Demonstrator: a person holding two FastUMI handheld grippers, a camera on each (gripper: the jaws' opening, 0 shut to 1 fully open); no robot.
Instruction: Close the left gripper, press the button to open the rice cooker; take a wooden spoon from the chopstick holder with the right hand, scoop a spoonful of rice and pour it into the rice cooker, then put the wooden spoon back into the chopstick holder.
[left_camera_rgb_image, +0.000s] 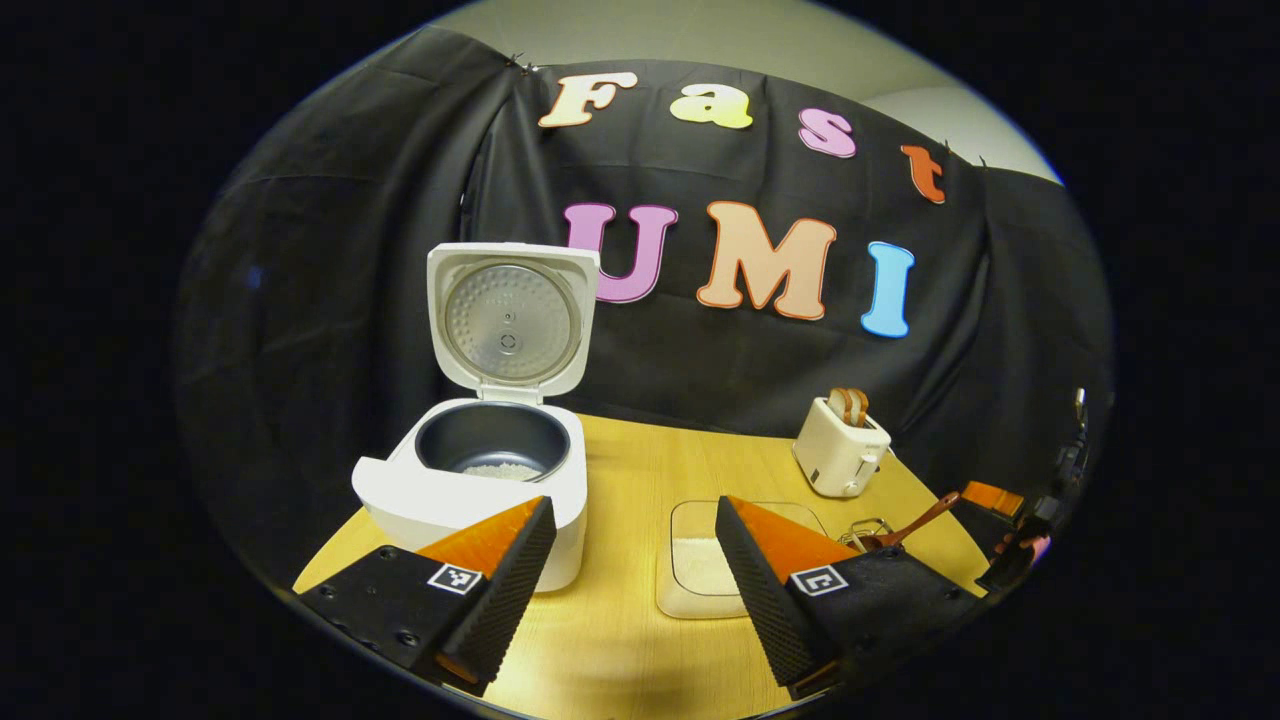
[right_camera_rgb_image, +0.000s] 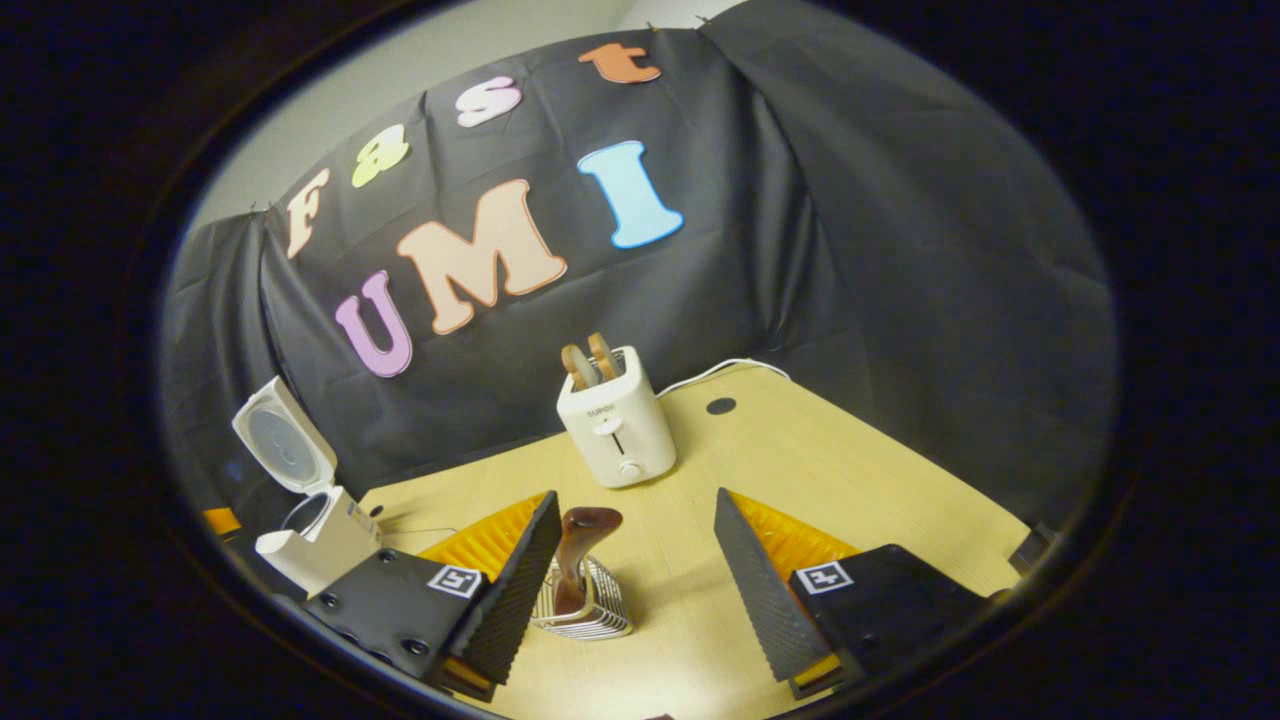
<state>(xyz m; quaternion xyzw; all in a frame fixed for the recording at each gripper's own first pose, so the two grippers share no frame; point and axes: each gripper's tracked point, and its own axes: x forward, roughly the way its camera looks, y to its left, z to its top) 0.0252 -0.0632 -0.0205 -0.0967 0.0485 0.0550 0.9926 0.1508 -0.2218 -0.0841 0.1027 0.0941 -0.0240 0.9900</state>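
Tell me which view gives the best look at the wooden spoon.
The right gripper view: the wooden spoon stands close, in the chopstick holder, between the open fingers of the right hand-held gripper. In the left gripper view the spoon is small and far off, near the table's right edge.

Bare worktop (right_camera_rgb_image: 850, 470) lies open from 12 to 3 o'clock of the right gripper (right_camera_rgb_image: 637, 570), whose fingers stand apart. At 11 o'clock the toaster (right_camera_rgb_image: 615, 420) blocks the way. The chopstick holder (right_camera_rgb_image: 585, 600) with the wooden spoon (right_camera_rgb_image: 580, 540) stands just beside the left finger. The rice cooker (left_camera_rgb_image: 480, 470), lid up, fronts the left gripper (left_camera_rgb_image: 635, 590) at 10 o'clock.
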